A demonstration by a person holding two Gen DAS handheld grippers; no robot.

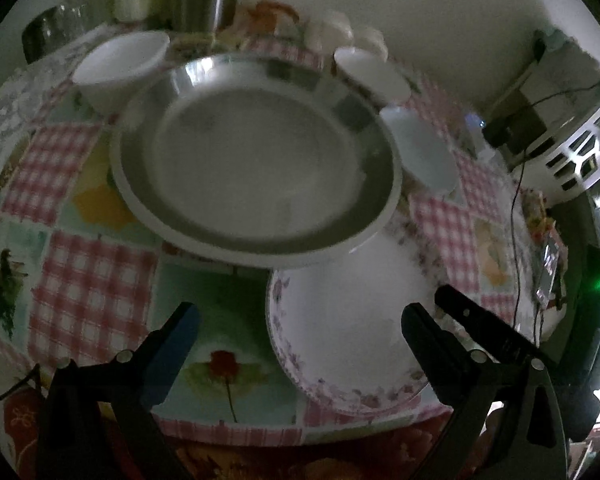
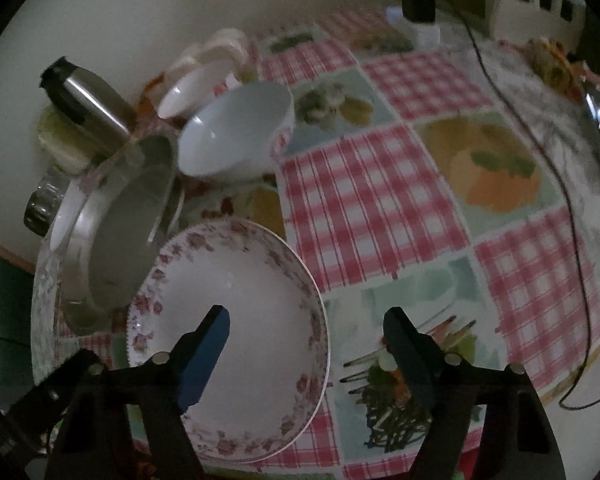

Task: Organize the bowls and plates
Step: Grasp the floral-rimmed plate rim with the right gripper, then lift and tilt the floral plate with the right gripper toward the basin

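Plates and bowls sit scattered: a floral plate (image 2: 236, 320) at lower centre, a steel plate (image 1: 256, 156) at centre, white bowls (image 2: 236, 128) toward the upper left. Sorting looks barely begun. My left gripper (image 1: 300, 336) and right gripper (image 2: 306, 340) gape wide, empty. No readable writing.

Taking the floral plate (image 2: 236, 320) as my mark, the checked cloth (image 2: 380, 200) to its right lies bare and gives me room to pass. Behind it the steel plate (image 1: 256, 160) overlaps its far rim, and the white bowl (image 2: 236, 132) stands near beyond. Far right of it, a black cable (image 2: 540, 152) trails across the cloth.
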